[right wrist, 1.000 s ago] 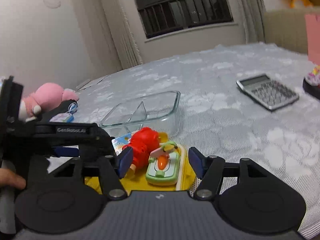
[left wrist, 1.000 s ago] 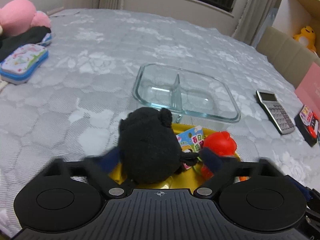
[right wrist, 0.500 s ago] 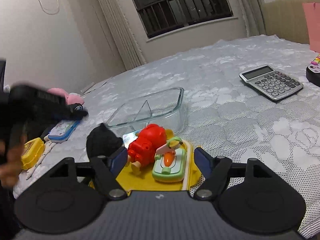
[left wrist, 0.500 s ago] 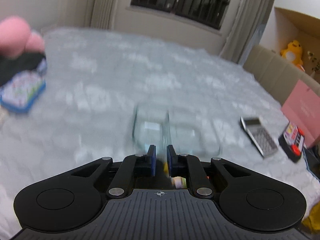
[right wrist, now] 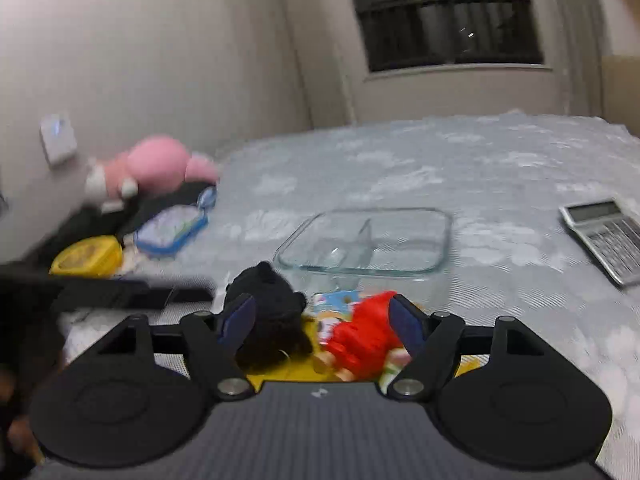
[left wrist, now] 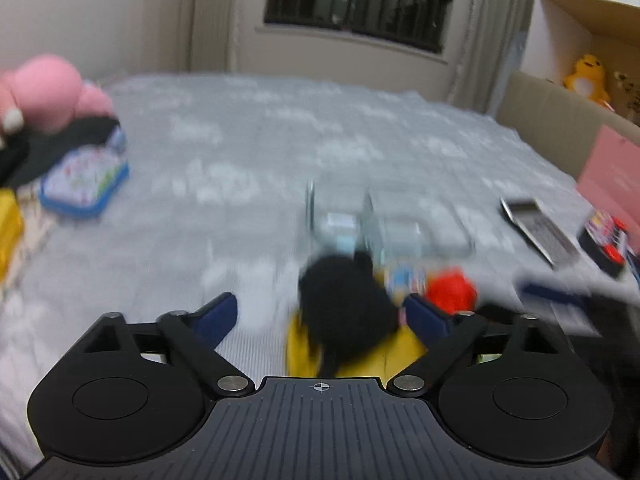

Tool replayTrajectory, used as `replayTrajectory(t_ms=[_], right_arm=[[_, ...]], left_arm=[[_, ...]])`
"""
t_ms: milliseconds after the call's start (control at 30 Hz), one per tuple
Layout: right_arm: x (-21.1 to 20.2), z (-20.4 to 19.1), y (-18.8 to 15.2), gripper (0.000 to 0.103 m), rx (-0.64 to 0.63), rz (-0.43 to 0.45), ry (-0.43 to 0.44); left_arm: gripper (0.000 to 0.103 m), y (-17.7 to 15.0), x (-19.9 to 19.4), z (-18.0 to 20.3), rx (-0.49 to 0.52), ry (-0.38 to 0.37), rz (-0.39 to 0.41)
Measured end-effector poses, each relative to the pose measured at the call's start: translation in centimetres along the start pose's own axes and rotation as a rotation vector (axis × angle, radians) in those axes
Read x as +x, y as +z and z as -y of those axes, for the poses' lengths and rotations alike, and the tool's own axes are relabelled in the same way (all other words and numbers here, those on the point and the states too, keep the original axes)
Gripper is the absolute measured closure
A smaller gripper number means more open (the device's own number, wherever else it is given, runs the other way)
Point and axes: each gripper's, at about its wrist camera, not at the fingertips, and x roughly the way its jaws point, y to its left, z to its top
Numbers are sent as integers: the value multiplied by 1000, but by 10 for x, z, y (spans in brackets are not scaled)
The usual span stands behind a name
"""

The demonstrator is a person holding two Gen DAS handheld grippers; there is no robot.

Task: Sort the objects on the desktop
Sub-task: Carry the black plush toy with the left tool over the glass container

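Note:
A black plush toy (left wrist: 346, 304) lies on a yellow tray (left wrist: 394, 354), beside a red toy figure (left wrist: 452, 294) and a small picture card (left wrist: 404, 278). A divided glass dish (right wrist: 366, 242) stands just beyond, empty. My left gripper (left wrist: 322, 314) is open and empty, its fingers either side of the plush, which rests on the tray. My right gripper (right wrist: 322, 318) is open and empty above the black plush (right wrist: 266, 312) and the red figure (right wrist: 366, 334). The left wrist view is blurred.
A calculator (right wrist: 606, 236) and a black toy box (left wrist: 606, 240) lie at the right. A pink plush (right wrist: 154, 166), a blue patterned case (right wrist: 172, 230) and a yellow box (right wrist: 86, 258) lie at the left. A pink board (left wrist: 610, 174) leans at the far right.
My left gripper let go of the black plush on the tray, shut and lifted, and is now open again. My right gripper has shifted left over the plush and red figure.

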Motion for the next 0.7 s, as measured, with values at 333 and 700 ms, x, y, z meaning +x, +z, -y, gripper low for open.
replayTrajectory(t_ms=[333,700], right_arm=[[86,-52,22,30,-55,-247,27],[100,-60,27,43,-52,-287,-44]], left_arm=[[9,-29,16,-36,-98,-31,-110],[7,-30,16,-50,-151,-97,-122]])
